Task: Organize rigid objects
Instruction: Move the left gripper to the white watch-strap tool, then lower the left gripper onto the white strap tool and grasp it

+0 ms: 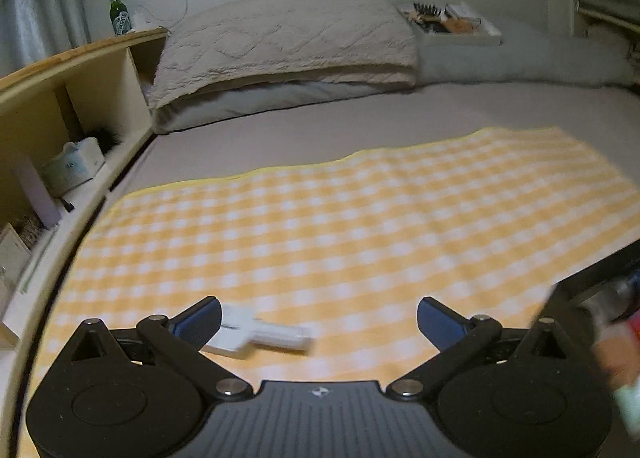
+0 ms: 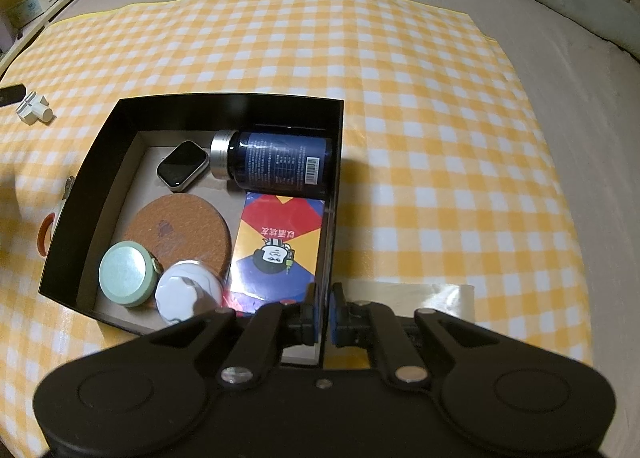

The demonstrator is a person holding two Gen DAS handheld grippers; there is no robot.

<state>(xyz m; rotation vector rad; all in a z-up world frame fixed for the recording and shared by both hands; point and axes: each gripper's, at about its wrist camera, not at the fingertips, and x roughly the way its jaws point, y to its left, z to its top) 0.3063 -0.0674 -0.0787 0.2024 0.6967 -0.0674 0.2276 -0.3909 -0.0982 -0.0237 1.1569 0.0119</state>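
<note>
My right gripper point(image 2: 325, 314) is shut on the right wall of a black box point(image 2: 336, 193) that sits on the yellow checked cloth point(image 2: 440, 137). In the box lie a dark blue bottle point(image 2: 276, 159), a smartwatch point(image 2: 182, 165), a brown round coaster point(image 2: 178, 230), a green-lidded jar point(image 2: 125, 268), a white marbled lid point(image 2: 186, 294) and a colourful card box point(image 2: 276, 246). My left gripper point(image 1: 318, 322) is open and empty just above the cloth. A small white plastic piece point(image 1: 256, 332) lies by its left finger; it also shows in the right wrist view point(image 2: 34, 107).
A white mug with an orange handle point(image 2: 48, 234) stands against the box's left outer wall. A wooden bedside shelf point(image 1: 80, 97) runs along the left. Pillows point(image 1: 288, 45) and a tray of items point(image 1: 452, 23) lie at the bed's head. A green bottle point(image 1: 119, 11) stands on the shelf.
</note>
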